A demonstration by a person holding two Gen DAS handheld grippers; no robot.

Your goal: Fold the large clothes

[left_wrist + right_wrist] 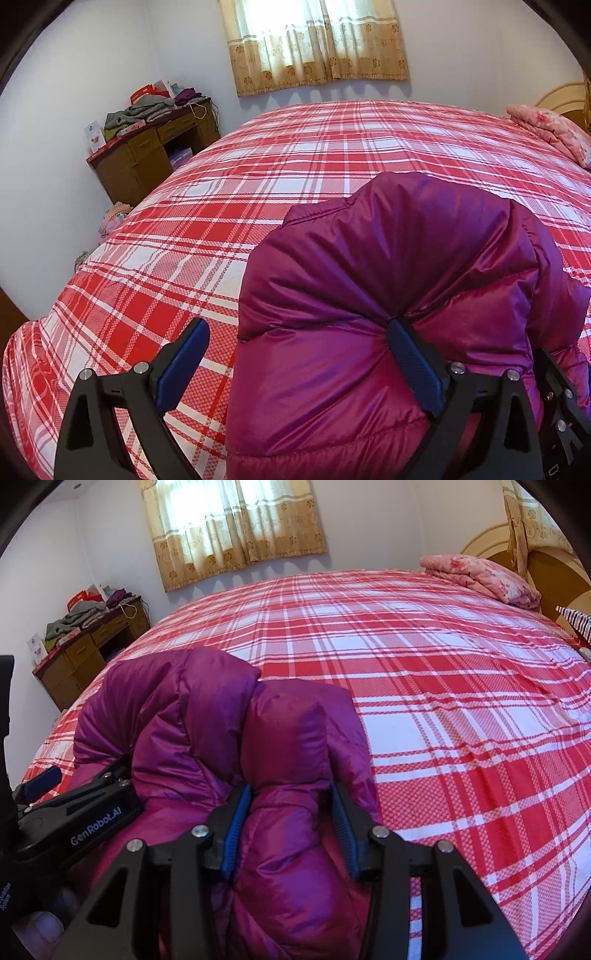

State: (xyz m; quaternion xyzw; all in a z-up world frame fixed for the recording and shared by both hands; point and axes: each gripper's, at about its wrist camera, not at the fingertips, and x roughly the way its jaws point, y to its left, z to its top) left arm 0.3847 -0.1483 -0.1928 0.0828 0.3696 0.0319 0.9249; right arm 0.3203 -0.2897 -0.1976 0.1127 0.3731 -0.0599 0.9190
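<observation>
A puffy magenta down jacket (399, 280) lies bunched on the red plaid bed (229, 206). My left gripper (295, 332) is wide open; its right finger (410, 354) presses into the jacket's top and its left finger (184, 354) hangs over the sheet. In the right wrist view the jacket (192, 716) sits folded in lumps. My right gripper (290, 805) has its blue pads (236, 823) squeezing a thick fold of the jacket between them. The left gripper also shows at the left of that view (77, 794).
A folded pink floral quilt (480, 576) lies at the bed's far right by the headboard (554, 568). A brown desk (151, 151) piled with clothes stands at the far left wall. A curtained window (314, 40) is behind the bed.
</observation>
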